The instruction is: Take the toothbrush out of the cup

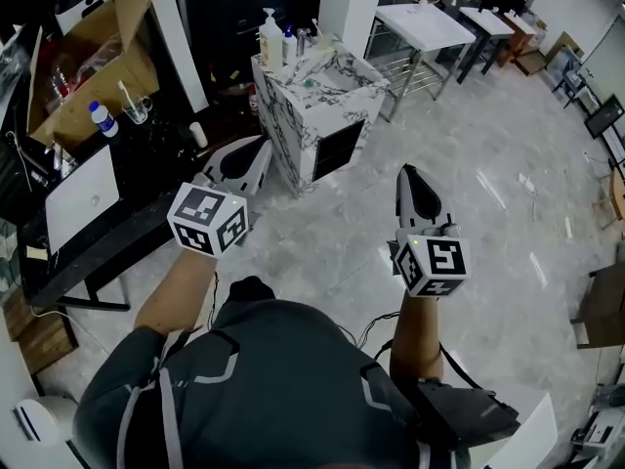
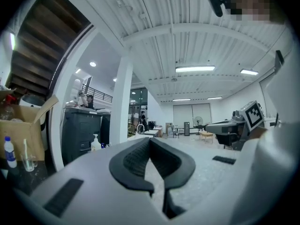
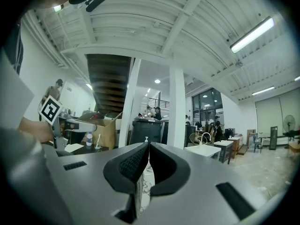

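A clear cup point(image 1: 136, 111) with a white toothbrush point(image 1: 126, 93) standing in it sits on the dark table point(image 1: 146, 179) at the left, beside a small blue-capped bottle point(image 1: 102, 118). The left gripper view shows the cup point(image 2: 29, 162) at its far left edge; the right gripper view shows the cup point(image 3: 98, 145) small and distant. My left gripper point(image 1: 262, 147) is held level over the floor, right of the table and well apart from the cup, jaws shut and empty point(image 2: 150, 139). My right gripper point(image 1: 405, 171) hangs further right, also shut on nothing point(image 3: 147, 144).
An open cardboard box point(image 1: 93, 57) stands behind the cup, and a white flat panel point(image 1: 83, 198) lies on the table's near part. A marble-patterned cabinet point(image 1: 327, 101) with pump bottles point(image 1: 270, 39) stands ahead between the grippers. White tables point(image 1: 422, 22) stand beyond it.
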Demonstrator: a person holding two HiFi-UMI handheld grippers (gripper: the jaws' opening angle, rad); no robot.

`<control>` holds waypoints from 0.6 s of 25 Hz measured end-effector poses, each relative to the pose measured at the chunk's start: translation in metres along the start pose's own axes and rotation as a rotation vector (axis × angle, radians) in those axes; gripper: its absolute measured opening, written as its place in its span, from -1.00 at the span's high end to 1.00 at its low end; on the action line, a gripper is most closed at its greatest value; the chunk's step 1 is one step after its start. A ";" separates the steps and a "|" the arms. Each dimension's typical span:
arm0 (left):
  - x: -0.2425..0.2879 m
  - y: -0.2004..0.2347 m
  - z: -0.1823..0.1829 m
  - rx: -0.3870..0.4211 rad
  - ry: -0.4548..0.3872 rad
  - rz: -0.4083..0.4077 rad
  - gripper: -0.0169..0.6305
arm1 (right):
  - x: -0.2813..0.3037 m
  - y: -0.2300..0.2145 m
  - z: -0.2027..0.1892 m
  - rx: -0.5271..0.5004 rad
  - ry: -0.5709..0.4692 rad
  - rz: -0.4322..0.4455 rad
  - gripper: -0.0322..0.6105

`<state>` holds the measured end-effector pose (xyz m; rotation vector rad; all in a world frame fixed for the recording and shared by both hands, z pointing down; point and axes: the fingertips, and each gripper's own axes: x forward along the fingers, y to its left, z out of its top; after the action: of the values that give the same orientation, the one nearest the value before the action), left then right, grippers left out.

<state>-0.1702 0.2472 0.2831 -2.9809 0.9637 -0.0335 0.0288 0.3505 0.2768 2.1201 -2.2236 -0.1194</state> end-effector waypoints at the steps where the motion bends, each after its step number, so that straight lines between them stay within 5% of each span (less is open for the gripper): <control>1: 0.004 0.002 -0.001 -0.007 -0.001 0.001 0.92 | 0.004 -0.001 -0.001 -0.004 0.003 0.004 0.81; 15: 0.113 0.112 -0.003 -0.062 -0.043 -0.031 0.92 | 0.144 -0.018 -0.004 -0.080 0.040 -0.006 0.81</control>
<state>-0.1439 0.0901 0.2861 -3.0389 0.9312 0.0615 0.0402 0.2061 0.2787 2.0699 -2.1523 -0.1625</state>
